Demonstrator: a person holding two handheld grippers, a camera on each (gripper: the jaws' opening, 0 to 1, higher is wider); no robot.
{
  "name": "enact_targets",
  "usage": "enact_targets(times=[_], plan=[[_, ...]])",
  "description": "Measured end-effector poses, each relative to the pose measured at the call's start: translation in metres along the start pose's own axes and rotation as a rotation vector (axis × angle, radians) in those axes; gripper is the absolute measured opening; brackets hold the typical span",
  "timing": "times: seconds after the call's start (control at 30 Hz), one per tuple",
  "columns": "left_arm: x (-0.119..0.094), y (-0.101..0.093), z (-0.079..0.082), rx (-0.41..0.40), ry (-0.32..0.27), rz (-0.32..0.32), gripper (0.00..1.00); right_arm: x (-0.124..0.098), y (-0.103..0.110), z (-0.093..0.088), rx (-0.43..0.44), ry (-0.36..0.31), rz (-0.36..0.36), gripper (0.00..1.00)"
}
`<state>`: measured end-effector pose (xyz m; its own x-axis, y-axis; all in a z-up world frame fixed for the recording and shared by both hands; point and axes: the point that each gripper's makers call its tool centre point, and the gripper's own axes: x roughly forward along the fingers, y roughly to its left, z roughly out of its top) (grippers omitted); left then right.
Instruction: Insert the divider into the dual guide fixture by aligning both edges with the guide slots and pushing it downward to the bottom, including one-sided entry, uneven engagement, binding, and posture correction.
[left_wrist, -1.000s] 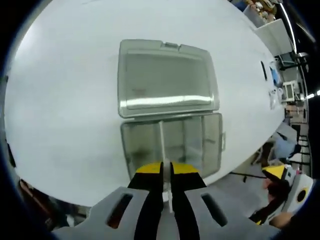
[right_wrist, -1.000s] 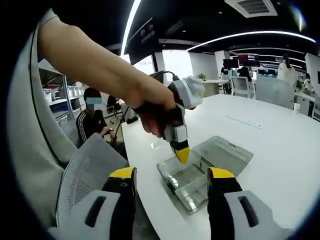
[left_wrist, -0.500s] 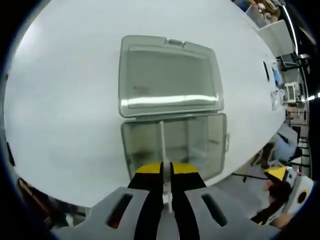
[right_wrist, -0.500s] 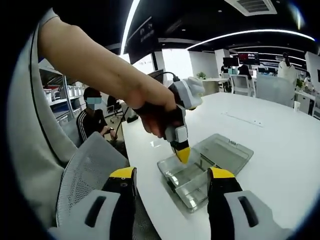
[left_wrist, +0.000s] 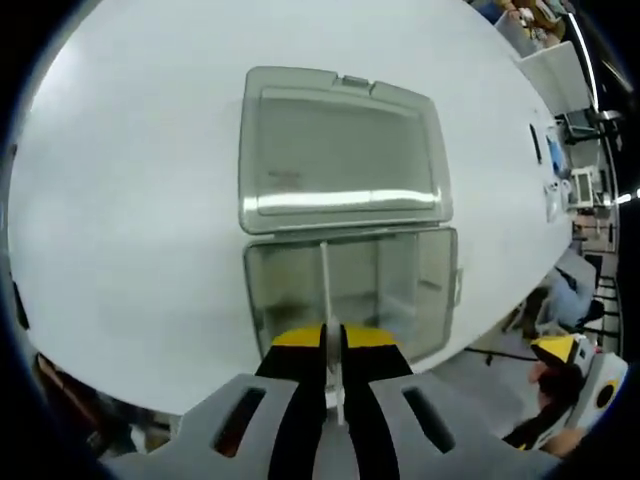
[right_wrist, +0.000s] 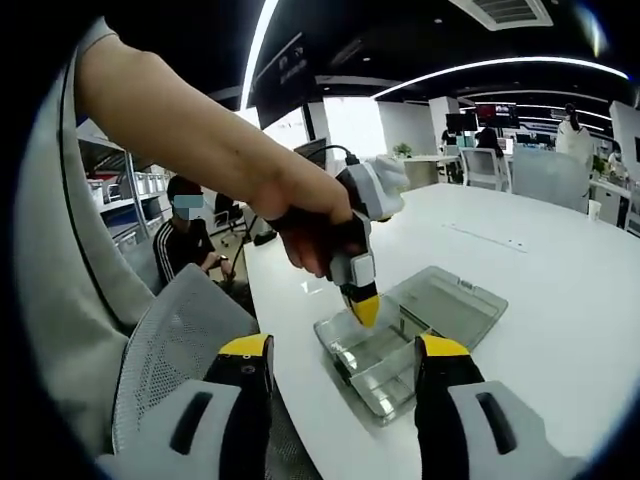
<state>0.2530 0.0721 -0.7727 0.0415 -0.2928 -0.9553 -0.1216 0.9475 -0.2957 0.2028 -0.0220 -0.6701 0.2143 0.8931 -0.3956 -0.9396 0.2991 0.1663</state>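
Left gripper (left_wrist: 332, 345): seen in the left gripper view, yellow-tipped jaws pressed together on the divider (left_wrist: 326, 290), a thin clear plastic strip standing on edge.
Divider position: running across the tray, in line with the jaws, just left of the tray's middle; whether it is fully seated cannot be told.
Fixture (left_wrist: 350, 290): clear, glossy plastic box with rounded corners, its tray split into compartments, hinged lid (left_wrist: 340, 150) lying flat open beyond.
Table (left_wrist: 130, 200): smooth, matte white.
Right gripper (right_wrist: 345, 365): in the right gripper view, jaws spread wide, nothing between them.
Side angle: the right gripper view shows a hand (right_wrist: 310, 225) gripping the left gripper nose-down over the box, plus a grey mesh chair back (right_wrist: 170, 345).
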Motion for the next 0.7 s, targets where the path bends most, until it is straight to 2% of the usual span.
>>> enact_targets(times=[0.7], plan=[[-0.0060,-0.0039,0.0007,0.009,-0.011,-0.002,0.02,0.0013,0.0022,0.0002,-0.001,0.008,0.006,0.53]])
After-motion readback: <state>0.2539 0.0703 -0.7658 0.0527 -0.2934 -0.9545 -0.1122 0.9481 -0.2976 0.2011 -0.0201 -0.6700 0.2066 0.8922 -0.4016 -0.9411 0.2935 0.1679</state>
